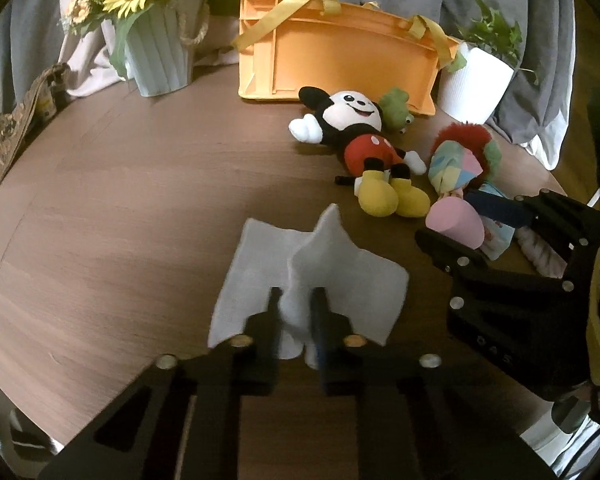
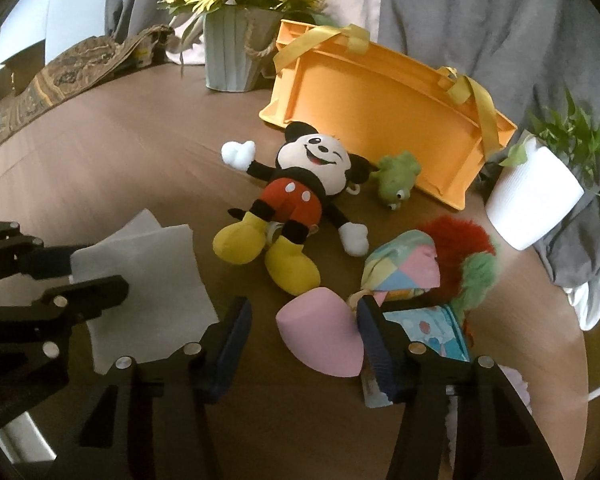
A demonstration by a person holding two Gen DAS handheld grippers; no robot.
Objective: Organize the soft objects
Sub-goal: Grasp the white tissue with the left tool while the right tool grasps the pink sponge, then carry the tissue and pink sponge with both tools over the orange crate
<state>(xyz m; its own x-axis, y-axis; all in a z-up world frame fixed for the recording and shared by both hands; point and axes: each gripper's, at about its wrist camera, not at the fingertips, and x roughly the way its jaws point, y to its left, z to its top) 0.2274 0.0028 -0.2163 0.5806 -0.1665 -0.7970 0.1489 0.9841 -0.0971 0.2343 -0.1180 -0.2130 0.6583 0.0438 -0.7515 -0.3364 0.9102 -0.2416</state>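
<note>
The brown round wooden table (image 1: 100, 208) looks smooth and matt. The white square cloth (image 1: 256, 248) looks soft. The orange plastic crate (image 1: 340, 60), upper middle, is smooth. The black-and-red mouse toy (image 2: 296, 196) is fuzzy plush.

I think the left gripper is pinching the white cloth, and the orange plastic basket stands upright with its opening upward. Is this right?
Not quite. In both wrist views the orange plastic basket lies tipped on its side. The left gripper does pinch the white cloth.

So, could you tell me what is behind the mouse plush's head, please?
Behind the mouse plush a small green frog toy lies on the table, and behind that stands the orange basket. The plush's head hides part of the frog in the left wrist view.
</note>
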